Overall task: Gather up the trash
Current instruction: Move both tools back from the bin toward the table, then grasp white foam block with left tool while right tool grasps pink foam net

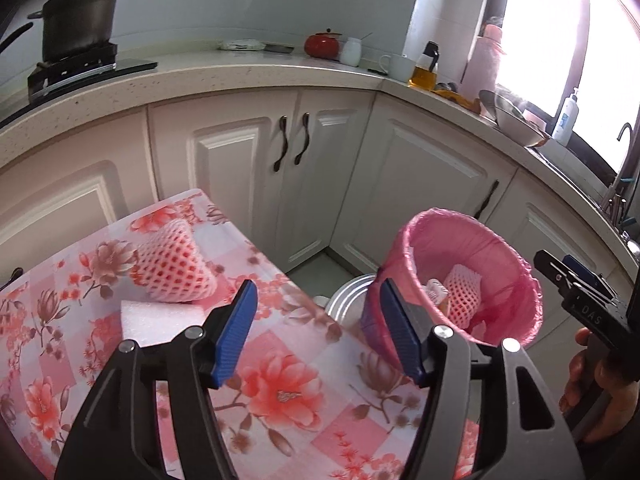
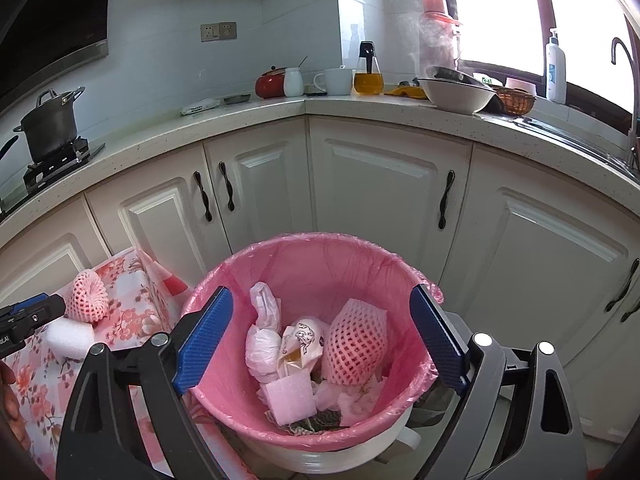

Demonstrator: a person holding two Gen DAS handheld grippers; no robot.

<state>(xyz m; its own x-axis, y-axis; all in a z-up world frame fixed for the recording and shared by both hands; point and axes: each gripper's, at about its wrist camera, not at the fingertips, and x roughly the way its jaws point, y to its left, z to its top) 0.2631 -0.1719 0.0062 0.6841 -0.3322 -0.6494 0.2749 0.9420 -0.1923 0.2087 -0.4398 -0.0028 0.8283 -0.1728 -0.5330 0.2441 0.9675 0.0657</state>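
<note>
A pink foam fruit net (image 1: 174, 262) and a white foam block (image 1: 160, 318) lie on the floral tablecloth (image 1: 280, 392); both also show in the right wrist view, net (image 2: 86, 296) and block (image 2: 70, 338). My left gripper (image 1: 316, 328) is open and empty above the table's right part, just right of the block. The trash bin with a pink liner (image 2: 320, 256) stands beside the table; it holds a foam net (image 2: 354, 344), a foam square (image 2: 288, 398) and crumpled paper. My right gripper (image 2: 322, 336) is open and empty above the bin. The bin also shows in the left wrist view (image 1: 468, 248).
White cabinets (image 2: 384, 188) with dark handles stand behind the bin. The counter (image 2: 280, 114) carries a pot on a stove (image 2: 50, 124), a red pot, cups, an oil bottle and a bowl. A metal basin (image 1: 348, 292) sits on the floor by the bin.
</note>
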